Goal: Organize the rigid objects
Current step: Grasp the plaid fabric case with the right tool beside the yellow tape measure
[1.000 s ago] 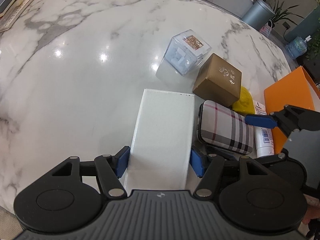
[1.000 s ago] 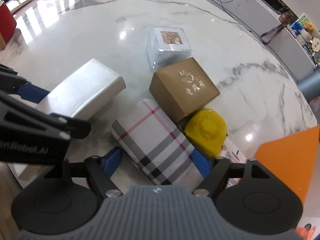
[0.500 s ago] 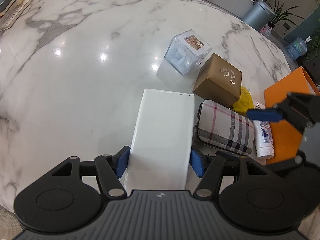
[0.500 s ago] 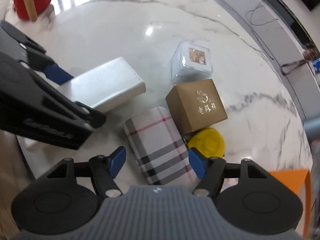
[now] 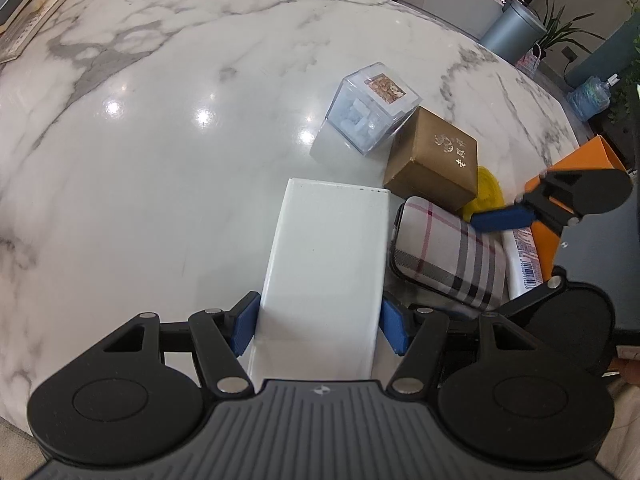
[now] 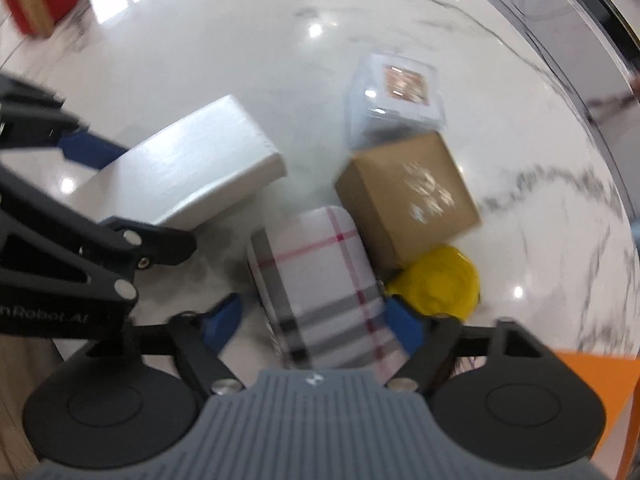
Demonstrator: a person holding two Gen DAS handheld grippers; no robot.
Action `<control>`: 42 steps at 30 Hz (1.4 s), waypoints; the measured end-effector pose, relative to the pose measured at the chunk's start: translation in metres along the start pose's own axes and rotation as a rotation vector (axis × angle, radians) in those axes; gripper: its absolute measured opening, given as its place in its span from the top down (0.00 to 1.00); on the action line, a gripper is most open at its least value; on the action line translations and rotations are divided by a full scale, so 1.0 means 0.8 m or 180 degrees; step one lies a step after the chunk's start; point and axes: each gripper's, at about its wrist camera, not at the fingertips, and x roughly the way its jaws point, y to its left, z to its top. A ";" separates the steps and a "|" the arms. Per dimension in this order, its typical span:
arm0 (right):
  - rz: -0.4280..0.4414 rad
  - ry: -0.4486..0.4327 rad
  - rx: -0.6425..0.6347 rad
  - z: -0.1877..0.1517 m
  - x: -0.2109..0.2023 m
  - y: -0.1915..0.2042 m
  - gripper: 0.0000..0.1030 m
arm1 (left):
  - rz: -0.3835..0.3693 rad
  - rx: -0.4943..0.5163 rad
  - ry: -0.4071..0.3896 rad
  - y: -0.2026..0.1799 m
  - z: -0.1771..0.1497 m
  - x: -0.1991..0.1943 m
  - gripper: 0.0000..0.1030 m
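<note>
Swinging round since a second ago, the right gripper (image 6: 312,320) now looks almost straight down on the cluster, and the checked case (image 6: 320,284) that lay slantwise between its fingers runs nearly straight up the view. Its jaws are closing: the right blue pad (image 6: 404,328) is at the case's edge, the left pad (image 6: 224,320) stands a little off it, so no squeeze yet. Picture's blurred, mind you.

Over on the other side, the left gripper (image 5: 316,328) hasn't budged. Both blue fingers (image 5: 244,328) are clamped on the long sides of the white box (image 5: 328,264), near its closer end, the box stretching away flat across the marble table (image 5: 160,160).

Moving outward: the checked case lies just beside the white box on its right, resting on the marble. Beyond the case sits the gold-brown box (image 5: 436,160), touching or nearly touching it, with the yellow round lid (image 6: 440,284) tucked against both. Further out, the clear cube (image 5: 372,108) stands corner to corner with the gold-brown box. A white tube (image 5: 524,264) with a barcode lies past the case, and an orange box (image 5: 576,164) sits at the table's right. Far off in the right wrist view, a red tin (image 6: 40,4).
</note>
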 end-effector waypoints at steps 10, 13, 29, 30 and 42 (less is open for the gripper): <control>0.0273 -0.0029 0.0374 -0.029 -0.016 0.012 0.35 | 0.0004 0.0020 0.0006 -0.001 0.000 -0.001 0.30; 0.0220 -0.0130 0.0291 -0.031 -0.019 0.020 0.31 | 0.0009 0.0028 0.0009 -0.001 0.000 -0.001 0.30; -0.0038 -0.0183 0.0290 -0.031 -0.007 0.013 0.10 | 0.0032 0.0058 0.0008 -0.004 -0.002 -0.001 0.30; -0.0065 -0.0188 0.0289 -0.032 -0.007 0.015 0.10 | 0.0037 0.0066 0.0007 -0.004 -0.002 0.000 0.30; -0.0090 -0.0124 0.0422 -0.045 -0.013 0.013 0.08 | 0.0041 0.0105 0.0016 -0.006 -0.002 0.001 0.30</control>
